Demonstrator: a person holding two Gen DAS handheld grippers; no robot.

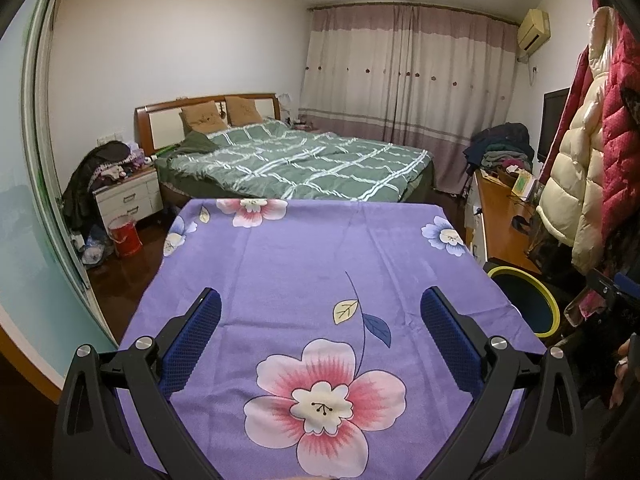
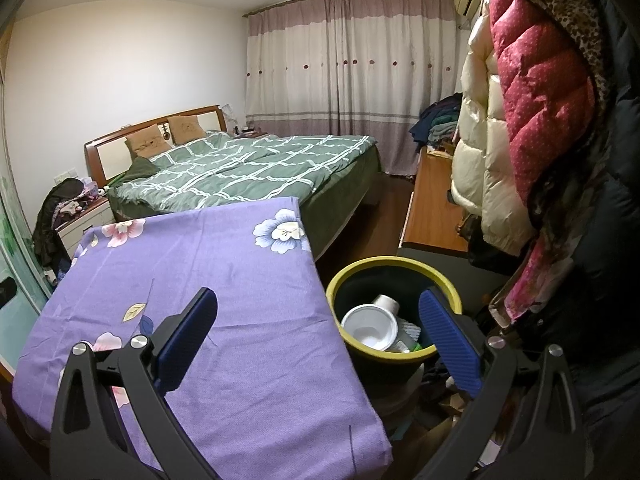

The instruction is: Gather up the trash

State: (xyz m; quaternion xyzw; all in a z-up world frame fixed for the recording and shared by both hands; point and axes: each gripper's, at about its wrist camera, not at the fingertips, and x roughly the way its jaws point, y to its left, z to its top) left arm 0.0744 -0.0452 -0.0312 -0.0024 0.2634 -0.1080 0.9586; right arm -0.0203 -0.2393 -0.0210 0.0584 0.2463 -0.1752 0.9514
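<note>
Both tongs are hanging wide apart with nothing between them. Left tongs [image 1: 320, 336] are hovering over the purple floral cloth [image 1: 304, 264] covering the worktop, which is showing no litter anywhere in either view. Right tongs [image 2: 318, 336] are straddling the worktop's right edge, with one blue pad [image 2: 450, 340] reaching over the rim of the yellow-rimmed bin [image 2: 360, 266] standing just beside the worktop.

Trash is lying inside that bin: a white foam bowl [image 2: 370, 326] sitting mouth-up on top, a white paper cup [image 2: 387, 304] tipped on its side behind it, and some pale crumpled scraps [image 2: 408, 334] beside them, too jumbled to name.

Judging by looks, these pieces are handling very light and easily crushed; the foam bowl would be denting or cracking under a hard squeeze, so pinching its rim gently seems the safest hold. The cup would be collapsing if squeezed across its body, so its rolled lip is looking like the better place. With the cloth bare, collecting is appearing finished or nearly so.
</note>
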